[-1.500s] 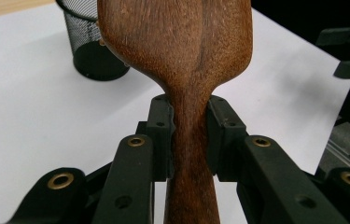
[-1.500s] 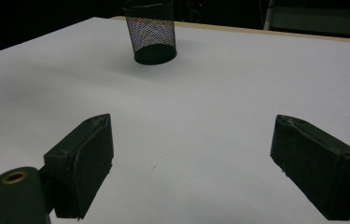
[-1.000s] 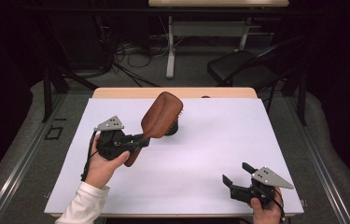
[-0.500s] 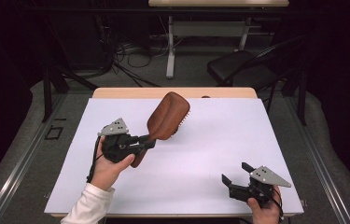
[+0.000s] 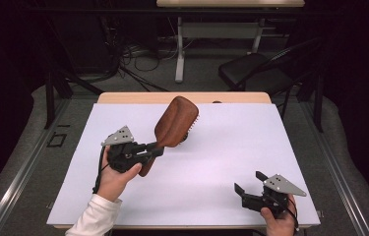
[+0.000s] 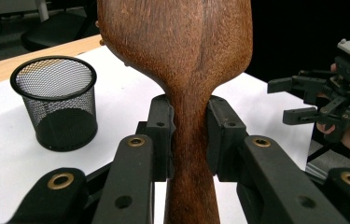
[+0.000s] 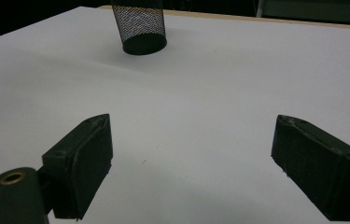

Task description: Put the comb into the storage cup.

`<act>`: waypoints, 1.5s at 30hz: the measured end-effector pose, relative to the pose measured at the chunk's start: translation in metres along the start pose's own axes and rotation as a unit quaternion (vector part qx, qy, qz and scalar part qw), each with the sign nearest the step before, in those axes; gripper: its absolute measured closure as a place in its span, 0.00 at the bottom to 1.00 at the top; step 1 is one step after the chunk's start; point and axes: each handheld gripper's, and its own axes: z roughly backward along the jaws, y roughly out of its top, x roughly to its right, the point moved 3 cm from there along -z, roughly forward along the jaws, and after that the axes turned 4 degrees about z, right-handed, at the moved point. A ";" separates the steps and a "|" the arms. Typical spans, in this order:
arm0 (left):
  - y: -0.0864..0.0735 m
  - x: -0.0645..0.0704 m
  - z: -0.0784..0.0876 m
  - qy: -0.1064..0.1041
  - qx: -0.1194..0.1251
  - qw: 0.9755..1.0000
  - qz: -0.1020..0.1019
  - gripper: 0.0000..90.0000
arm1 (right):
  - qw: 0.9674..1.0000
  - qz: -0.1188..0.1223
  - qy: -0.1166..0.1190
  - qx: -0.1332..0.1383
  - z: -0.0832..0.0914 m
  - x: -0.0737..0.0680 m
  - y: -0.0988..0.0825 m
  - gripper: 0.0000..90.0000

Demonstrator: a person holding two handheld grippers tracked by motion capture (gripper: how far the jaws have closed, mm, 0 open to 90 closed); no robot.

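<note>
A brown wooden hairbrush [image 5: 174,122] hangs tilted over the middle of the white table [image 5: 280,142], back side up, with bristles peeking out along its right edge. My left gripper [image 5: 155,147] is shut on its handle. In the left gripper view both pads [image 6: 161,135] press the narrow neck of the hairbrush [image 6: 177,42]. A black mesh cup [image 6: 55,107] stands on the table just beyond the brush, to its left in that view. My right gripper [image 5: 247,184] rests near the front right corner, open and holding nothing. Its jaws [image 7: 191,154] stand wide apart, facing the mesh cup [image 7: 140,28].
The table's wooden far edge [image 5: 138,97] shows beyond the white sheet. A black chair [image 5: 251,73] and cables lie on the floor behind it. From the left gripper view, the right gripper [image 6: 298,100] is off to the right.
The brush has rolled and swung slightly right in the left gripper, so bristles now show on its right edge. The right gripper has not moved.
</note>
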 end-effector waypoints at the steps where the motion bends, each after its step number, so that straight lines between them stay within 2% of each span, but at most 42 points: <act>1: 0.000 0.000 0.000 0.000 0.001 1.000 -0.001 0.81 | 1.000 0.002 0.000 -0.001 0.000 0.000 0.000 0.14; 6: -0.001 0.000 0.000 -0.010 0.004 1.000 0.006 0.81 | 1.000 0.003 0.002 -0.002 -0.001 -0.001 0.000 0.14; 18: -0.005 0.002 -0.004 -0.012 -0.002 1.000 0.005 0.81 | 1.000 0.001 -0.003 -0.003 0.000 0.000 0.001 0.13; 22: -0.005 0.003 -0.005 -0.015 -0.002 1.000 0.004 0.81 | 1.000 -0.003 -0.006 -0.007 0.001 0.000 0.002 0.09; 23: -0.005 0.003 -0.005 -0.016 -0.002 1.000 0.004 0.81 | 1.000 0.004 -0.009 -0.008 0.000 0.001 0.002 0.09; 24: -0.005 0.003 -0.005 -0.016 -0.001 1.000 0.004 0.81 | 1.000 -0.003 -0.005 -0.013 -0.001 0.000 0.002 0.08; 26: -0.005 0.004 -0.006 -0.017 -0.002 1.000 0.003 0.81 | 1.000 0.001 -0.002 -0.024 -0.002 0.000 0.001 0.08; 36: -0.005 0.005 -0.006 -0.018 0.000 1.000 0.002 0.81 | 1.000 0.008 -0.004 -0.020 -0.003 -0.005 0.006 0.01; 39: -0.005 0.005 -0.006 -0.018 0.000 1.000 0.002 0.81 | 1.000 0.002 -0.005 -0.017 -0.003 -0.005 0.008 0.00; 45: -0.006 0.005 -0.007 -0.018 -0.002 1.000 0.001 0.81 | 1.000 -0.001 -0.001 -0.028 -0.004 -0.004 0.012 0.00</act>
